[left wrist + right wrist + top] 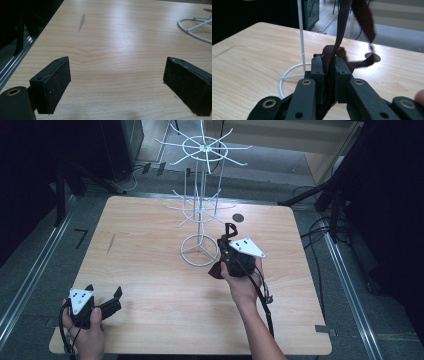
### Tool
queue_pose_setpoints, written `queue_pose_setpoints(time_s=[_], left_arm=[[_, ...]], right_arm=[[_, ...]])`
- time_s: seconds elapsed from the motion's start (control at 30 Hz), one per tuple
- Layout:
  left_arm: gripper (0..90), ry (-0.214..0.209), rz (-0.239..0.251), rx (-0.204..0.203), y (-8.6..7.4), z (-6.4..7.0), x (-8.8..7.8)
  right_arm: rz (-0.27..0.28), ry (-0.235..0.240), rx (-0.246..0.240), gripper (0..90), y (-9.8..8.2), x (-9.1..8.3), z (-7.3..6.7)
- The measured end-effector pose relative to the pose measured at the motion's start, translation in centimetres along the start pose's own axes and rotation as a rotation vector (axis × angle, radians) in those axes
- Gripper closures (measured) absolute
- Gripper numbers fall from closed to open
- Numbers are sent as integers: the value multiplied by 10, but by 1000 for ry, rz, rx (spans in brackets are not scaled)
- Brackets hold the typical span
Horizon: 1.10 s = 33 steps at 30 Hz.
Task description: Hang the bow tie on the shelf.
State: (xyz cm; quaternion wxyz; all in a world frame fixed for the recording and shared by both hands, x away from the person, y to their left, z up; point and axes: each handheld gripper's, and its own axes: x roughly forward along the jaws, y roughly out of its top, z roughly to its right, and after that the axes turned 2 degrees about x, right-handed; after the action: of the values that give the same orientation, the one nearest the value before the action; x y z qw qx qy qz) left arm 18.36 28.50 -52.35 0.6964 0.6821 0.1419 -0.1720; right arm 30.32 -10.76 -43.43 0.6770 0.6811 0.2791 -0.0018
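Two black hand-held grippers: left hand-held gripper (109,301), right hand-held gripper (227,240). Grey three-cornered plate on each, dotted with small screws. Brass-ringed pivot holes along the linkages, rough dark pads (56,85), trailing black cables. Bare forearms, no sleeves.

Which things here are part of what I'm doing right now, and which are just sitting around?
In play:
- dark red strap, clamped in the right gripper
- white wire rack, just beside that gripper, likely where the strap goes

Idle:
- left gripper, open over bare wooden table, holding nothing
- round hole in the table behind the rack
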Motion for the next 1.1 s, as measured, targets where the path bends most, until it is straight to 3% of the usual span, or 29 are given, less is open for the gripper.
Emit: queue_pose_setpoints(time_s=[0.37,0.47,0.53,0.63,0.8,1.1], left_arm=[[81,-2,1,-1,0,-1,0],[81,-3,2,-3,0,0,0],[81,-4,1,-3,0,-1,0],[81,-3,-4,-3,0,-1,0],[81,-3,-4,-5,0,0,0],[81,-2,-2,-4,0,0,1]], right_arm=[[-40,8,3,803,-9,21,1],[-47,30,22,774,-11,25,3],[-56,65,24,728,-14,28,4],[-65,77,28,681,-16,28,6],[-75,127,75,527,-18,26,11],[-59,160,61,359,-13,12,13]])
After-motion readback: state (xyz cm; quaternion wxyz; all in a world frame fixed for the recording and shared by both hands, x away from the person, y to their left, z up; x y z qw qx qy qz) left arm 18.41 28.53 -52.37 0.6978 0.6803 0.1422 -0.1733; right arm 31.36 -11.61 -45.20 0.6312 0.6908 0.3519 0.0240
